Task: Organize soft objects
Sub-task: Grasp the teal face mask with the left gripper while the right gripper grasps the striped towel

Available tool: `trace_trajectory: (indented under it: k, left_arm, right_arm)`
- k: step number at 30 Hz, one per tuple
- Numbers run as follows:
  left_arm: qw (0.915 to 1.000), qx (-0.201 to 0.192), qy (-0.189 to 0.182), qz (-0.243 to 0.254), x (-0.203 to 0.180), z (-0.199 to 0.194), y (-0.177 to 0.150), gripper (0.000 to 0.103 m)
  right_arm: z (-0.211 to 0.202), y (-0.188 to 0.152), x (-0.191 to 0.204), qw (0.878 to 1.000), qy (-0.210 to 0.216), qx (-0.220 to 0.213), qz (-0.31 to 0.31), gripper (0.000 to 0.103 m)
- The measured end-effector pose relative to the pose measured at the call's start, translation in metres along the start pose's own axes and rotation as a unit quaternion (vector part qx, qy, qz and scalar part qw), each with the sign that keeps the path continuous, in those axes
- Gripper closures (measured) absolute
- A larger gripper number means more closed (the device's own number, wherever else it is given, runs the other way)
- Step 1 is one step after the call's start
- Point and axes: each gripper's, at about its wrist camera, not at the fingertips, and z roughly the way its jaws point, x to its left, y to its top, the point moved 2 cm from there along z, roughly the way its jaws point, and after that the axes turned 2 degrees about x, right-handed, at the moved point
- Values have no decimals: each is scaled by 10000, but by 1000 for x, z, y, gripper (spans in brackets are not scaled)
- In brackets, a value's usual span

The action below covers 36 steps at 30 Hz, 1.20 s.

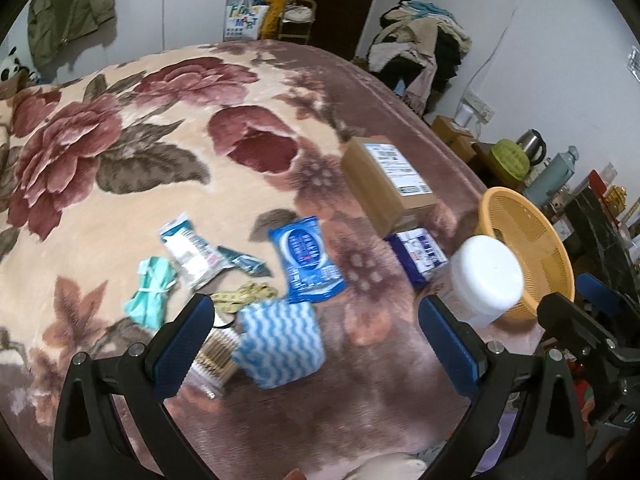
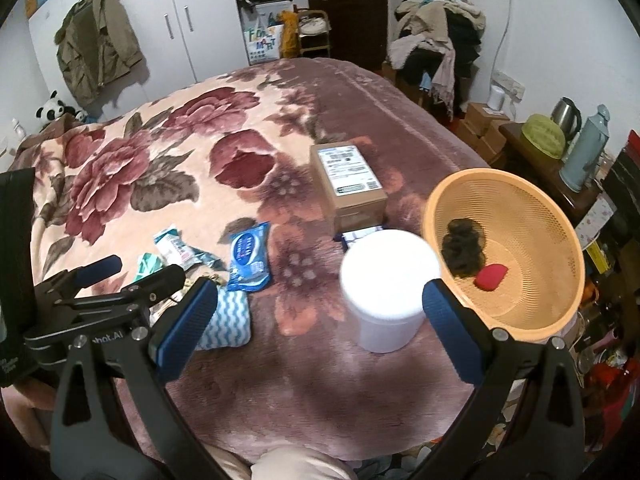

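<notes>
Left tongs (image 1: 316, 344): spread wide, gripping nothing, low centre of the left wrist view, hovering over the bed.
Right tongs (image 2: 320, 328): also wide apart and empty, bottom centre of the right wrist view.
Closest soft thing: blue-and-white wavy cloth (image 1: 280, 346), lower centre, lying just inside the left tongs' left finger, partly over a pack of sticks (image 1: 214, 356).
Which way it points: squarish fold, no real long axis as far as I can tell, edges sitting a bit skewed to the fingers.
Further out: blue wipes packet (image 1: 306, 266) in mid-frame, long axis running roughly top to bottom; teal cloth bundle (image 1: 150, 296) to the left.
Basket (image 2: 552, 216): right side, tipped toward the camera, with a dark clump (image 2: 464, 250) and a red piece (image 2: 491, 277) inside.
Risk: white jar (image 2: 386, 292) stands between cloth and basket, so carrying across could knock it. A skewed grab might also drag the sticks along.
</notes>
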Motion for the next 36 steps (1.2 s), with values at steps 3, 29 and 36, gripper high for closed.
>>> trace_trajectory:
  k: [3, 29, 36]
  left_arm:
    - [9999, 31, 72, -112, 18, 0, -4, 1]
    - [9870, 754, 888, -1106, 179, 57, -53, 1]
    - [9843, 878, 988, -1170, 197, 84, -56, 1]
  right_arm:
    - [6, -2, 13, 9999, 65, 52, -97, 0]
    - [133, -56, 102, 9857, 630, 1303, -864, 0]
    - [182, -75, 104, 9763, 773, 1845, -823, 1]
